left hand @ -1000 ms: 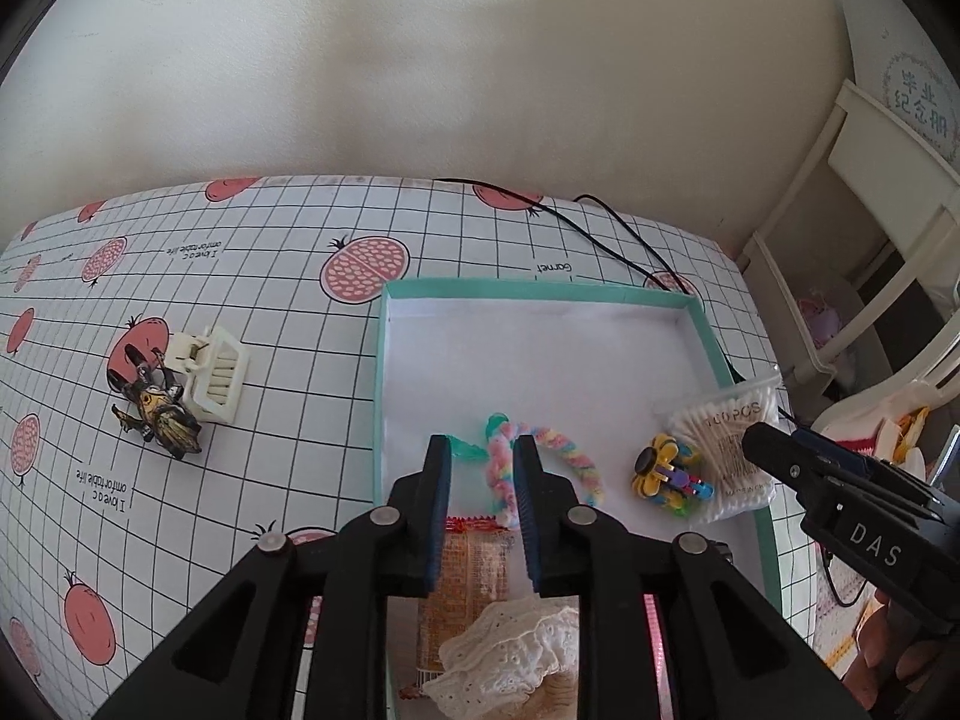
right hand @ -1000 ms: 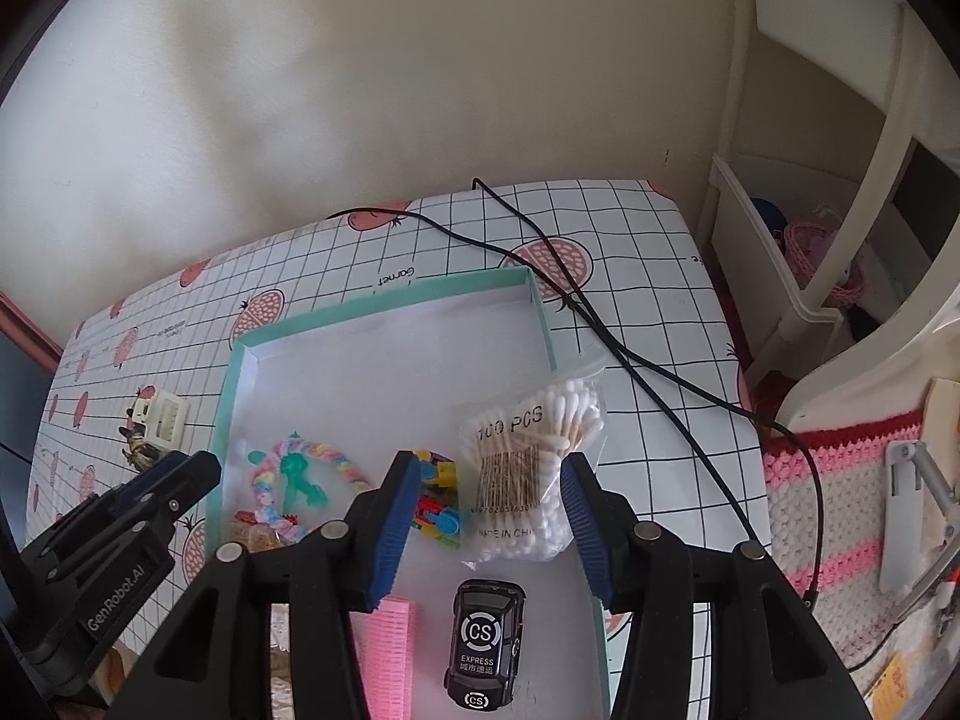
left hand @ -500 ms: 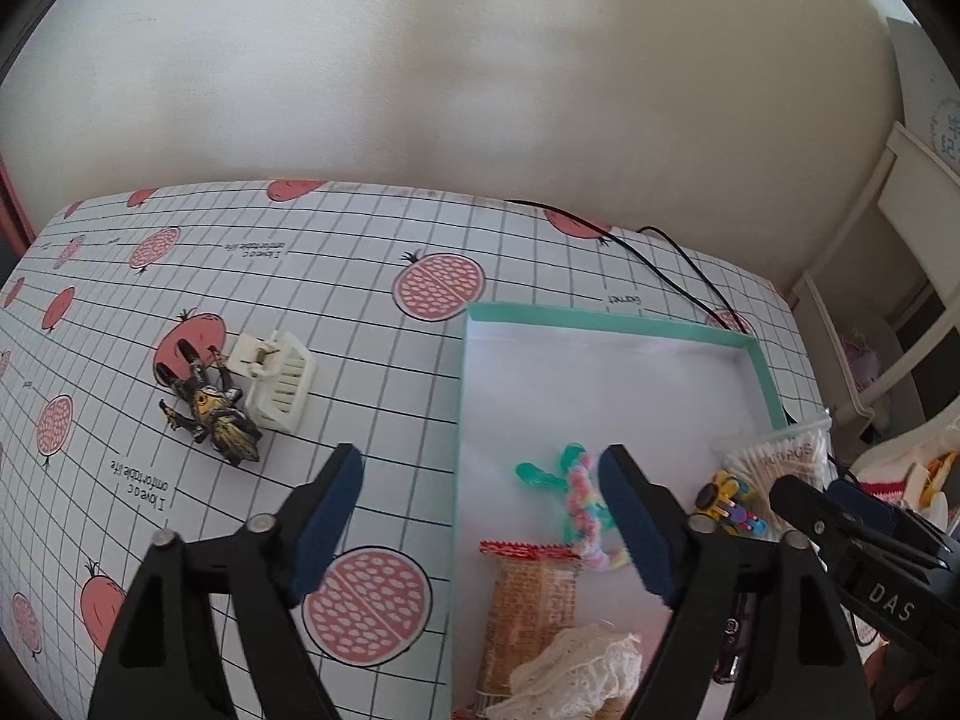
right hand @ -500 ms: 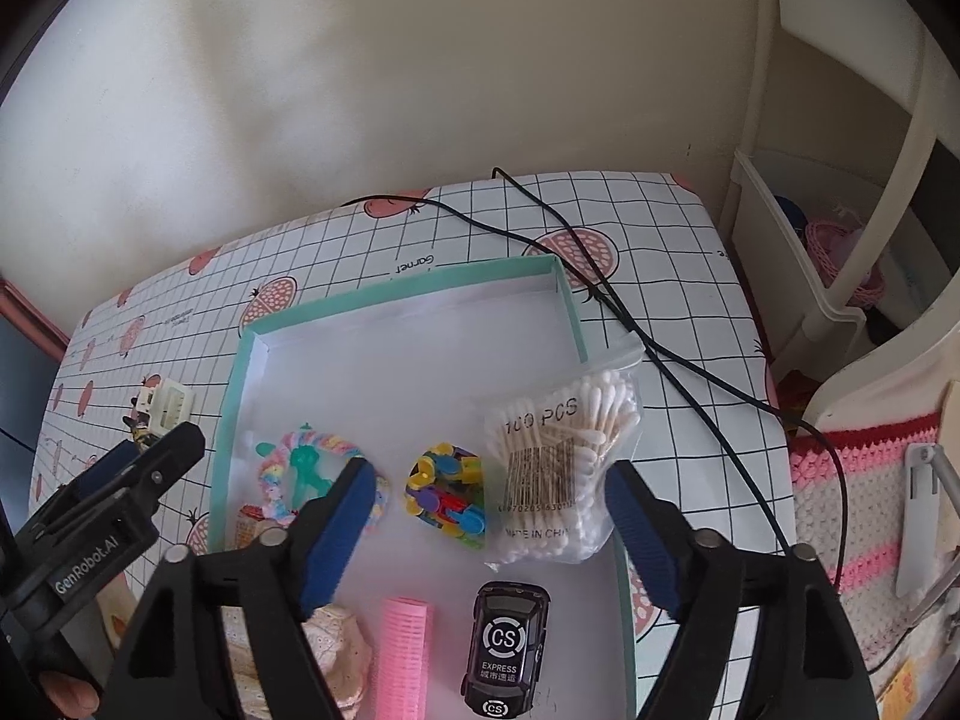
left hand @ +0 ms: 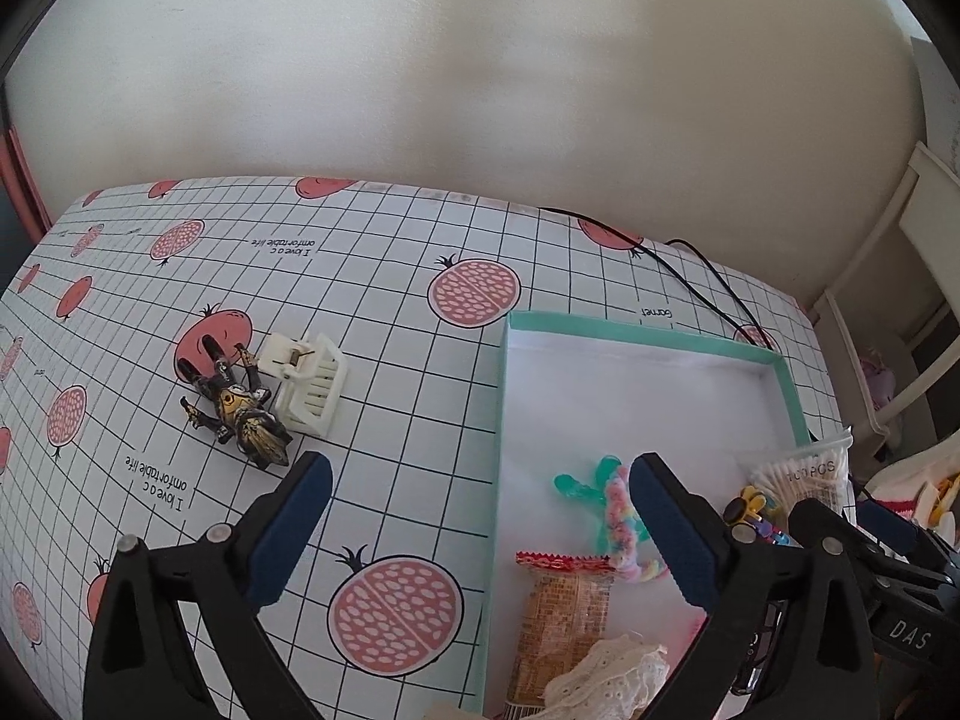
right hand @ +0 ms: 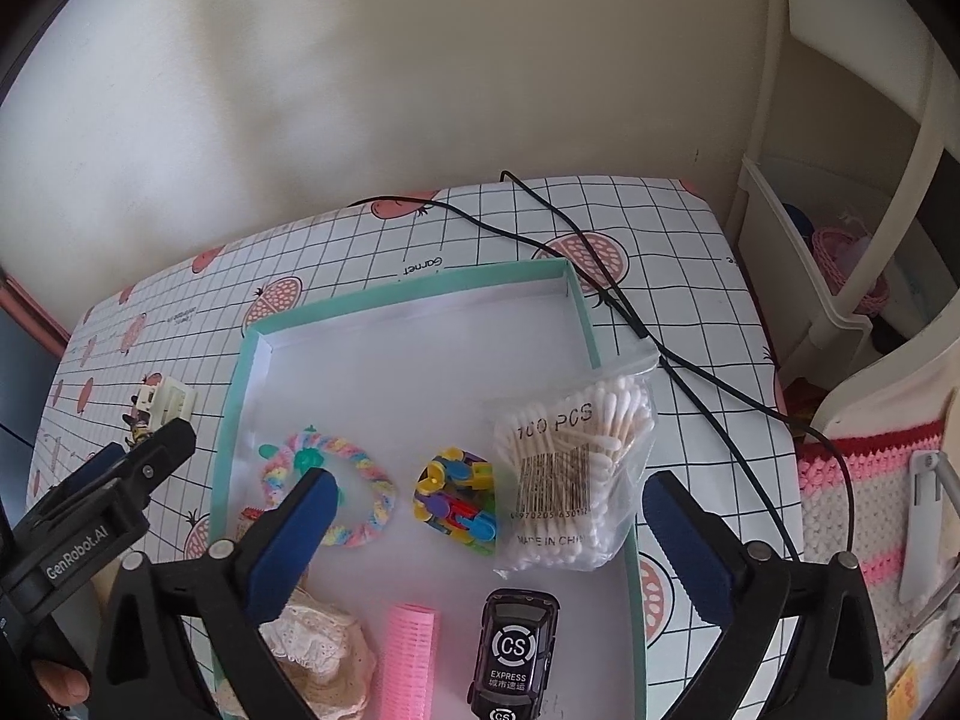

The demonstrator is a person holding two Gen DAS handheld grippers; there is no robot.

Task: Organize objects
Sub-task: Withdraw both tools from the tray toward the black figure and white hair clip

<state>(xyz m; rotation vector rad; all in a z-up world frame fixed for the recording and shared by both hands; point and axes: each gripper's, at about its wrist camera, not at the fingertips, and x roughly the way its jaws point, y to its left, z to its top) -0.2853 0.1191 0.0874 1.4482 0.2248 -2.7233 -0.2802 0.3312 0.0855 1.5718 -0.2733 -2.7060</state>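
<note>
Mostly done, by the look of it: already lying inside the shallow teal-rimmed white tray are a pastel braided hair loop with a green plastic clip near its left wall, a cluster of bright multicolour plastic clips mid-tray, a clear bag of cotton swabs leaning over the right rim, plus a pink ribbed hair roller, a black toy car marked CS, a cream lace piece and a wrapped wafer snack along the near edge. Left to collect, judging from the desk: a small white plastic claw clip and a black-and-gold figurine touching it, well out toward the desk's left edge. Left gripper opening wide, nothing between its pads, straddling the tray's left rim. Right gripper likewise opening wide over the tray, gripping nothing.
</note>
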